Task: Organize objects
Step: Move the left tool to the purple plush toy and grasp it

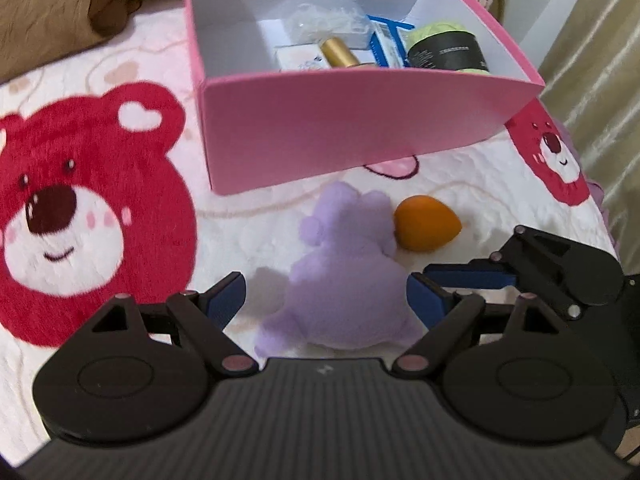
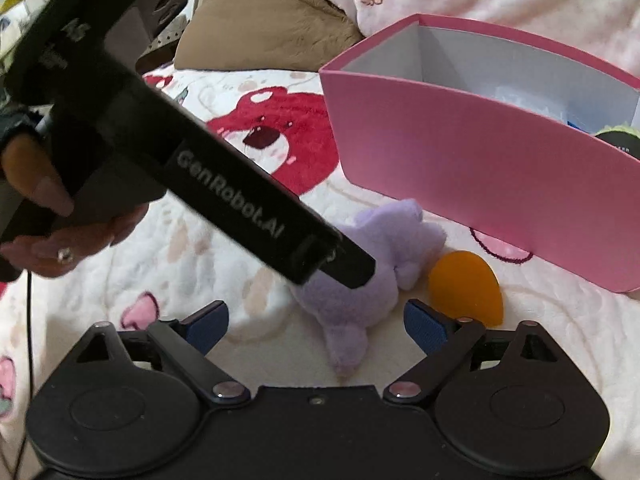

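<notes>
- While the pink box (image 1: 344, 128) already holds a gold-capped bottle (image 1: 340, 53), a black jar with a green lid (image 1: 448, 50), a blue-and-white packet (image 1: 386, 46) and a clear crinkly bag (image 1: 320, 20), two items lie outside it on the bed.
- Left to do, by my reading: the purple plush toy (image 1: 344, 276) and the orange sponge (image 1: 426, 222) are not yet boxed.
- Plush toy lies on the bear-print blanket (image 1: 92, 216) just in front of the box's near wall; sponge touches its right side, nearer the bed's right edge.
- Left tongs (image 1: 326, 300): jaws wide apart, straddling the plush body, pads not pressing it. Holding nothing.
- Right tongs (image 2: 316, 324): jaws likewise wide, empty, the plush's lower end between them; sponge just beyond the right-hand pad.
- Left tool body crosses the right wrist view diagonally, its tip over the plush; a hand (image 2: 44, 200) grips its handle. The two tools are close together over the same toy, so crowding looks like the main limit.
- Box's left half appears bare white floor: room for both items, I judge.
- Near wall stands tall; anything lifted must clear its rim (image 2: 480, 88) before going in.
- Blanket left of the plush is open; right side narrows toward the bed edge and a curtain (image 1: 592, 80).
- Brown pillow (image 2: 272, 20) and pale bedding sit behind the box, away from the work.
</notes>
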Demonstrator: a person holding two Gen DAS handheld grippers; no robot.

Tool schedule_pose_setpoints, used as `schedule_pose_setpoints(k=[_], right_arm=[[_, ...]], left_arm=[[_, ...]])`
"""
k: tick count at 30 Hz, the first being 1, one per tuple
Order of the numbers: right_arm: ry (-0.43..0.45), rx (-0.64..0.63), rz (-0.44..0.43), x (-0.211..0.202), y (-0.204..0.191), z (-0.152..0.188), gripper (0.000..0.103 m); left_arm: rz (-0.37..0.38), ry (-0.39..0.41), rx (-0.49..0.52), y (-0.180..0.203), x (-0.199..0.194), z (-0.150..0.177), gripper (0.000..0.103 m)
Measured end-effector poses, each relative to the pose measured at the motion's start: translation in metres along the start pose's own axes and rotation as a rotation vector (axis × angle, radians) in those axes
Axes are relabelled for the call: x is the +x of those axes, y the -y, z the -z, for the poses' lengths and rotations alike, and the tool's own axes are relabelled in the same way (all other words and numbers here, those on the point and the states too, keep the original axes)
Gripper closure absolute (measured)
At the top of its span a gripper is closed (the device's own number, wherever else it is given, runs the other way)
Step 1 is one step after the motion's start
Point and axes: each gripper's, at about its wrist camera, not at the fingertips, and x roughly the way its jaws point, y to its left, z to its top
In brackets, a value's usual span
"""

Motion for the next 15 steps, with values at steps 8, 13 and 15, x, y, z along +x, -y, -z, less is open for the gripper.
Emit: schedule_pose_setpoints(k=[8, 13, 15], right_arm=[[-0.008, 0.075, -0.05, 0.016, 0.011, 0.011, 0.012], [0.034, 0.136, -0.099, 0.013, 0.021, 0.019, 0.018], [0.037, 0.158, -0.086, 0.009, 0.025, 0.019, 0.028]], left_arm=[[0.077, 0.043, -0.104, -0.014, 0.004, 0.017, 0.041], [0.113, 0.021, -0.134, -0.004, 0.01, 0.016, 0.047], [0.095, 0.038, -0.103, 0.008, 0.009, 0.02, 0.048]])
